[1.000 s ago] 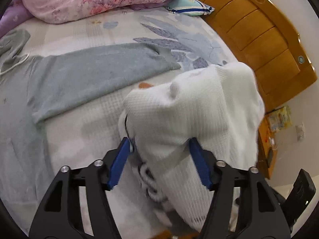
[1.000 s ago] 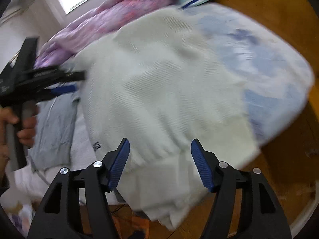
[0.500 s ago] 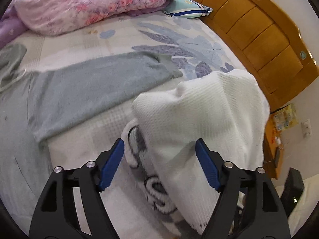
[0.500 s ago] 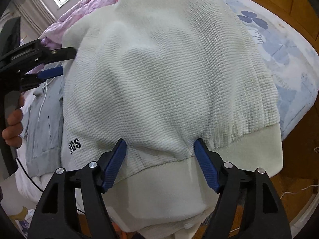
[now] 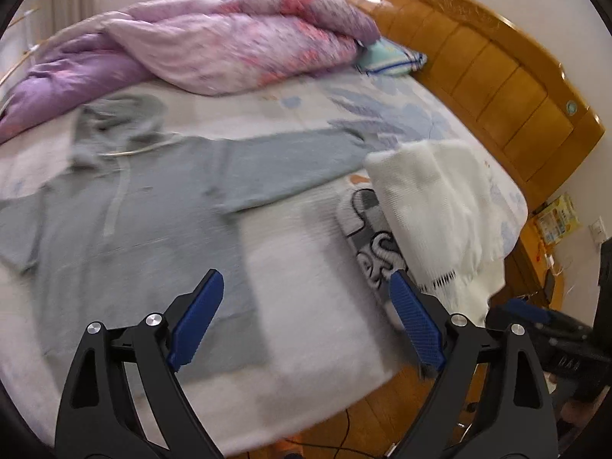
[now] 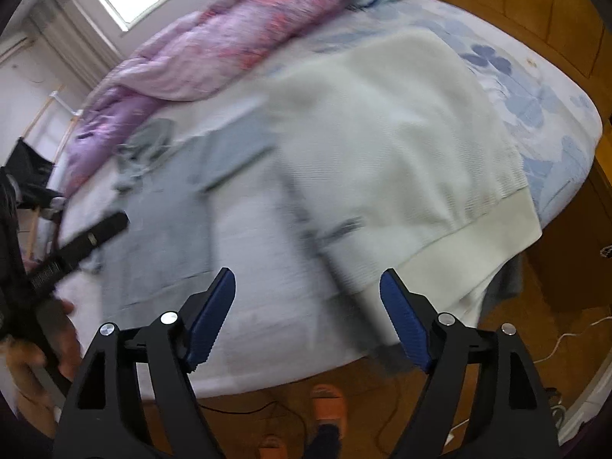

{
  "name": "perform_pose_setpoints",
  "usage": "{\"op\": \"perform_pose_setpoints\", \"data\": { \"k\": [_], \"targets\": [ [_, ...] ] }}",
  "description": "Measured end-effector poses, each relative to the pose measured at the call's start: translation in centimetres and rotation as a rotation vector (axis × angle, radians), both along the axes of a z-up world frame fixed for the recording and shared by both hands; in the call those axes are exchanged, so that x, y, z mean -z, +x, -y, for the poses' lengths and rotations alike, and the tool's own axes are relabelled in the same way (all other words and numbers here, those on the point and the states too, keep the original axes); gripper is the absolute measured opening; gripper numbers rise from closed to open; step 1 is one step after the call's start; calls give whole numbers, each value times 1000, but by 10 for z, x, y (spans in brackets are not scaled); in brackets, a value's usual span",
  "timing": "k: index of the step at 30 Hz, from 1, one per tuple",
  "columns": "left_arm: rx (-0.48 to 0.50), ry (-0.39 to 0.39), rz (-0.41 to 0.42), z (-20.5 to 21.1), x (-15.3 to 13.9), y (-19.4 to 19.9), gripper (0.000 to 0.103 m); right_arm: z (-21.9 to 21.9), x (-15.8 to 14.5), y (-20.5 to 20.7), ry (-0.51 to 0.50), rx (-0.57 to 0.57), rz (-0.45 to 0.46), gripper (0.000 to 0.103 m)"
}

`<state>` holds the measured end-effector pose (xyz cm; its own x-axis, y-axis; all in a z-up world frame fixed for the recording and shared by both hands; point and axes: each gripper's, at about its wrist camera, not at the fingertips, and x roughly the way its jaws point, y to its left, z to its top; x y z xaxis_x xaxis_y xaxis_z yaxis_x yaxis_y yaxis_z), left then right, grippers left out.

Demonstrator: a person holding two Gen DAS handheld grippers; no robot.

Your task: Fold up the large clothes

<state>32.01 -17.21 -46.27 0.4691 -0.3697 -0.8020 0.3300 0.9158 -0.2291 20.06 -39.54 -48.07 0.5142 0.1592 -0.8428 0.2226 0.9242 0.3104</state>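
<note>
A white waffle-knit sweater (image 6: 401, 145) lies folded on the right side of the bed, its ribbed hem at the bed's front edge; it also shows in the left wrist view (image 5: 440, 206). A grey hoodie (image 5: 126, 214) lies spread flat on the bed to its left, one sleeve reaching toward the white sweater; it shows in the right wrist view (image 6: 160, 237) too. My left gripper (image 5: 306, 321) is open and empty above the bed's front edge. My right gripper (image 6: 306, 321) is open and empty, just short of the white sweater's hem.
A pink and purple quilt (image 5: 214, 53) is heaped at the far side of the bed. A striped pillow (image 5: 390, 57) lies by the wooden headboard (image 5: 497, 69). The floor (image 6: 382, 413) and the person's orange slippers (image 6: 325, 401) are below the bed edge.
Both grippers have let go of the white sweater and pulled back from it. The sweater now lies on the bed. Both views are motion-blurred.
</note>
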Motion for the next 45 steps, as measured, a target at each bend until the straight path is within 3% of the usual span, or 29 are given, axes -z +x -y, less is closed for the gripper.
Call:
{"op": "perform_pose_setpoints", "data": {
  "k": [3, 6, 10, 18, 22, 28, 45],
  "targets": [
    [-31, 0, 38, -50, -44, -38, 90, -51, -51, -28, -56, -17, 44, 77],
    [-41, 19, 86, -91, -90, -75, 90, -101, -105, -65, -102, -37, 101, 87],
    [-74, 26, 188, -150, -166, -132, 92, -161, -178, -123, -162, -52, 173, 88],
    [-113, 55, 338, -206, -275, -242, 97, -220, -271, -213, -196, -32, 264, 88],
    [-139, 15, 341, -218, -306, -282, 98, -230, -310, -241, -212, -44, 306, 88],
    [-198, 57, 408, -213, -343, -326, 98, -232, -347, -272, -288, -85, 375, 88],
    [-309, 109, 462, -149, -394, -411, 98, -177, -391, -337, -274, -177, 508, 89]
  ]
}}
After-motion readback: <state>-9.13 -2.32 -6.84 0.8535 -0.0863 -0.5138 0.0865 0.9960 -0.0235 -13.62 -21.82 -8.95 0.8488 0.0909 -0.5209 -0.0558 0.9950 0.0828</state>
